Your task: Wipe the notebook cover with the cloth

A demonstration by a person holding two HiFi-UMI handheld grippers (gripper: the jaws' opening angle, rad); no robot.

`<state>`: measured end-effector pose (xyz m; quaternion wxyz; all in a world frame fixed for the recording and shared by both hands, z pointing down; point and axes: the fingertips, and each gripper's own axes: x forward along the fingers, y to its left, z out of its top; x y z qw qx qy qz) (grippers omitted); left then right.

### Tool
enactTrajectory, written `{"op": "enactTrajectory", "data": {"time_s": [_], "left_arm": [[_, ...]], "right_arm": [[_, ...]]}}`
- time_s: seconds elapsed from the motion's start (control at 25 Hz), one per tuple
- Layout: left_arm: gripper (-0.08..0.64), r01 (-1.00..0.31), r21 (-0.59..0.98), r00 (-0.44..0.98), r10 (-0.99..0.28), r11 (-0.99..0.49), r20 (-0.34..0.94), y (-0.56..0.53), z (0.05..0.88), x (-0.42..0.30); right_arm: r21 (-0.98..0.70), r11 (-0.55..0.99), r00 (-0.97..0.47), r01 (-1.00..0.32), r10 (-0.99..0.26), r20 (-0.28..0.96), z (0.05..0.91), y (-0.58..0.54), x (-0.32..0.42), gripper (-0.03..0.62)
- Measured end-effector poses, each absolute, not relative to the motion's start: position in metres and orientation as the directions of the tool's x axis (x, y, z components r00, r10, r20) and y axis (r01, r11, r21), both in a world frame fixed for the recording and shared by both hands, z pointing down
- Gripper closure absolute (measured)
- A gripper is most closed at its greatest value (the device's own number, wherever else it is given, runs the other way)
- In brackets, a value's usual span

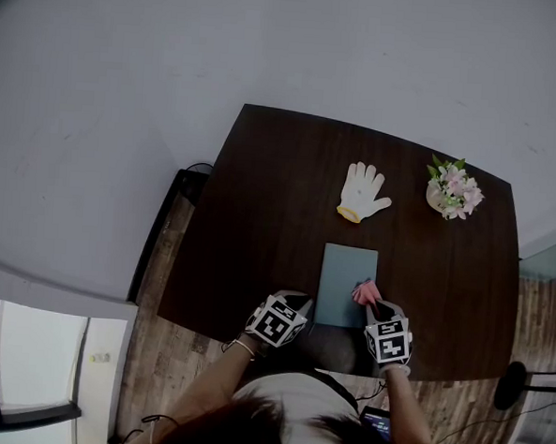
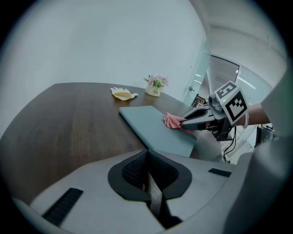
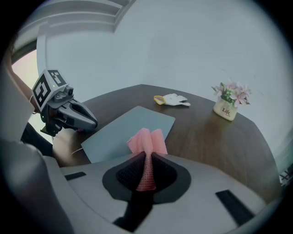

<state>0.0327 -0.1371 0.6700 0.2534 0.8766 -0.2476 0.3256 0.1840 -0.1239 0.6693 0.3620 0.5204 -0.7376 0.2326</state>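
**Tongs at the near end of the notebook, right one holding the cloth**

Left tongs (image 2: 147,157) are shut tight, with nothing between the two jaws. Their tip sits low over the brown table (image 1: 260,215), just beside the notebook's near left corner, at about 7 o'clock from the middle of the notebook. I cannot tell if they touch the book.

Right tongs (image 3: 145,160) are clamped on the pink cloth (image 3: 146,144). The cloth is pinched in the middle. Its loose end fans out past the tip like a little bow. That end rests on the notebook's cover, close to the near right corner, at about 5 o'clock. The two tongs point in toward each other across the near end of the book.

The notebook (image 1: 345,281) is gray-blue and lies flat and closed, near the table's front edge. Its long side runs from 6 o'clock to 12 o'clock, straight away from the person. One short end faces the person.

Farther out, at 12 o'clock from the book, a white glove (image 1: 362,191) lies flat. At about 2 o'clock, well apart from the book, stands a small pot of flowers (image 1: 453,190).
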Motion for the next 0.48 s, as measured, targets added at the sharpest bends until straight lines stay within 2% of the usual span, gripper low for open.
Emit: {"op": "enactTrajectory", "data": {"time_s": [0.32,0.48], "left_arm": [[0.541,-0.599,0.295,0.672,-0.267,-0.744,0.691,-0.137,0.671,0.033],[0.541,-0.600,0.295,0.673,-0.269,-0.744,0.689,-0.138,0.670,0.032]], "right_arm": [[-0.002,0.216,-0.145,-0.976,-0.646,0.749,0.659,-0.121,0.211,0.551],[-0.043,0.220,-0.185,-0.974,-0.679,0.710,0.643,-0.120,0.198,0.551]]}}
